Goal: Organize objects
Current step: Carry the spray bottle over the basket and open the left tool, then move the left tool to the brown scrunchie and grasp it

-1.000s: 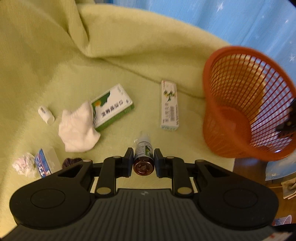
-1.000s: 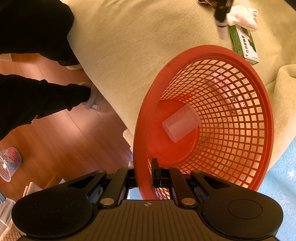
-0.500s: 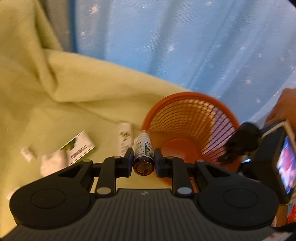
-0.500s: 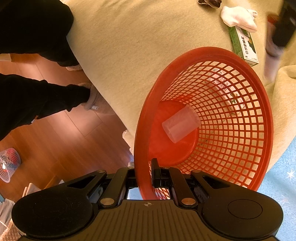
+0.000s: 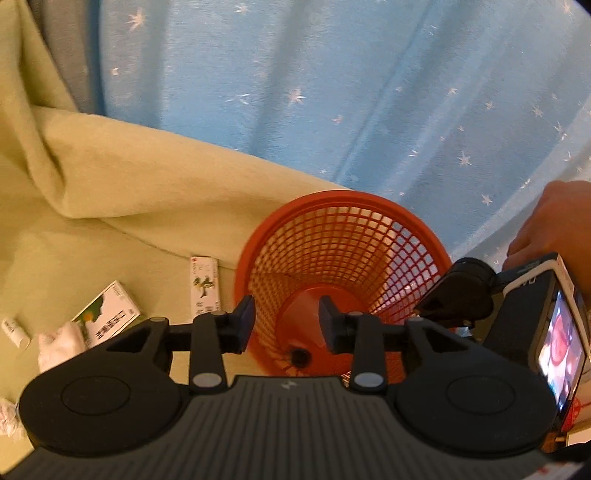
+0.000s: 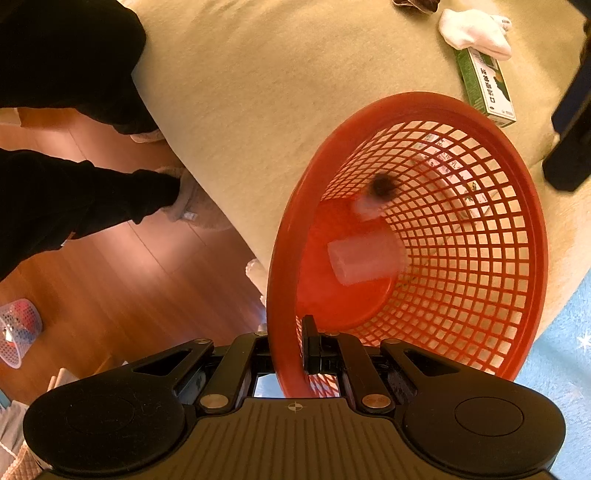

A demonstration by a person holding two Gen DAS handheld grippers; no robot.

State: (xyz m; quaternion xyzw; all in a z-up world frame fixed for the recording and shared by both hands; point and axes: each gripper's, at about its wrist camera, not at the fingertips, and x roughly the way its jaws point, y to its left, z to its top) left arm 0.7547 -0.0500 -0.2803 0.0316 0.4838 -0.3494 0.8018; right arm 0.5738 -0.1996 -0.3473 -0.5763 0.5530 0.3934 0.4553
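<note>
Left hand-held gripper (image 5: 286,323) gapes empty over the basket (image 5: 343,229); a blurred bottle (image 6: 380,188) is inside; right hand-held gripper (image 6: 290,354) clamps the rim

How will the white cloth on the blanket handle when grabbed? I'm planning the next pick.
The cloth lies crumpled and draped over the green box, so it is probably floppy and light. It likely won't roll or slip. Pinching a raised fold should lift it, though it may drag on the box it touches.
</note>
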